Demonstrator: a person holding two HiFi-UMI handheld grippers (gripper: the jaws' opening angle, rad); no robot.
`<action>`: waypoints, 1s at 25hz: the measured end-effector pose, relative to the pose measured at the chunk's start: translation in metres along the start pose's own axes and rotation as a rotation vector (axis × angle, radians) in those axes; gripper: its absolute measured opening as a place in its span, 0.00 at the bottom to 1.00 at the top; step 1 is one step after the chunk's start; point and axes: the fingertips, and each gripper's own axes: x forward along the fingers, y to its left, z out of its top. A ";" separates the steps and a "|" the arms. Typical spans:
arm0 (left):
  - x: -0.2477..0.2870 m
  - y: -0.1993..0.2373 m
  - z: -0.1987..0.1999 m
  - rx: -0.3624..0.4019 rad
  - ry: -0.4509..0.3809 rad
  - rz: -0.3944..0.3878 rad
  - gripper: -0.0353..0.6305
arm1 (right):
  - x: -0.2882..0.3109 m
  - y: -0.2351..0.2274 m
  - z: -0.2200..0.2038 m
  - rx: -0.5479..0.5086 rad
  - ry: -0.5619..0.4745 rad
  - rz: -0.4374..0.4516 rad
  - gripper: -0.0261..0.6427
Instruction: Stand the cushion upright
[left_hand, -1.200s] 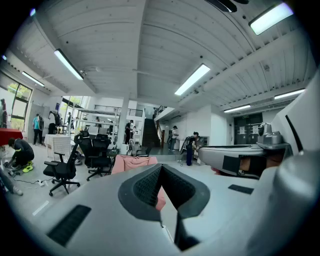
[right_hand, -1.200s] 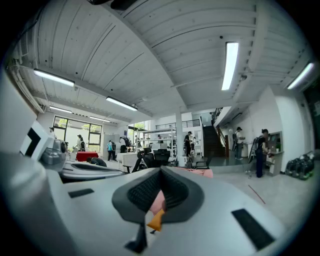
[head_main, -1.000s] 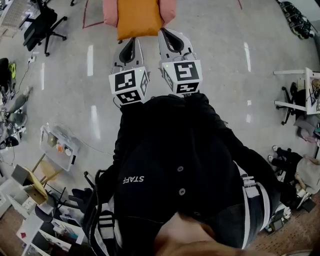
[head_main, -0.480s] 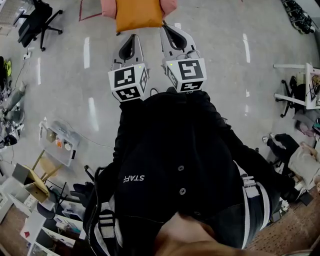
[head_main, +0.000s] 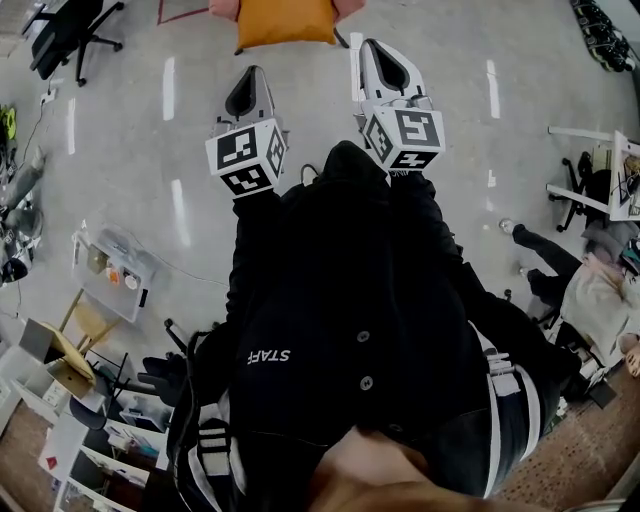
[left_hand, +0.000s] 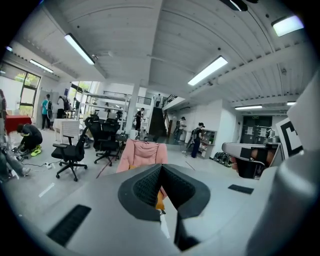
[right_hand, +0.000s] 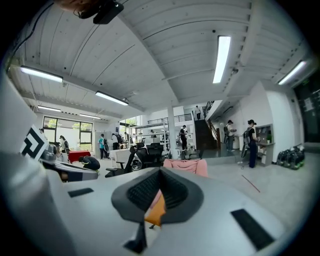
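An orange cushion (head_main: 285, 22) lies on a pink chair (head_main: 222, 8) at the top edge of the head view. My left gripper (head_main: 250, 78) is shut and empty, held over bare floor short of the chair. My right gripper (head_main: 378, 50) is also shut and empty, to the right of the cushion's near edge. In the left gripper view the closed left gripper (left_hand: 161, 166) points at the pink chair (left_hand: 145, 154), and a sliver of orange cushion (left_hand: 159, 200) shows beneath. The right gripper view shows the closed right gripper (right_hand: 160, 170) with the cushion (right_hand: 156, 212) below and the chair (right_hand: 186, 166) beyond.
Polished grey floor surrounds the chair. A black office chair (head_main: 60, 30) stands at the far left. A clear storage box (head_main: 115, 285) and shelves sit at the lower left. At the right are a white table (head_main: 600, 180) and a crouching person (head_main: 590, 300).
Both grippers have spread apart, the right one shifting to the right. The cushion and chair now sit higher in the head view, clear of the fingertips. The person at the right has moved.
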 end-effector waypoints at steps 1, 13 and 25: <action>0.009 0.004 0.001 -0.002 0.003 -0.001 0.05 | 0.011 0.000 -0.001 -0.003 0.006 0.007 0.05; 0.099 0.002 -0.010 0.012 0.069 -0.013 0.05 | 0.103 -0.026 -0.023 0.007 0.046 0.079 0.05; 0.371 0.024 0.070 -0.017 0.107 0.017 0.05 | 0.349 -0.154 0.010 0.007 0.130 0.169 0.05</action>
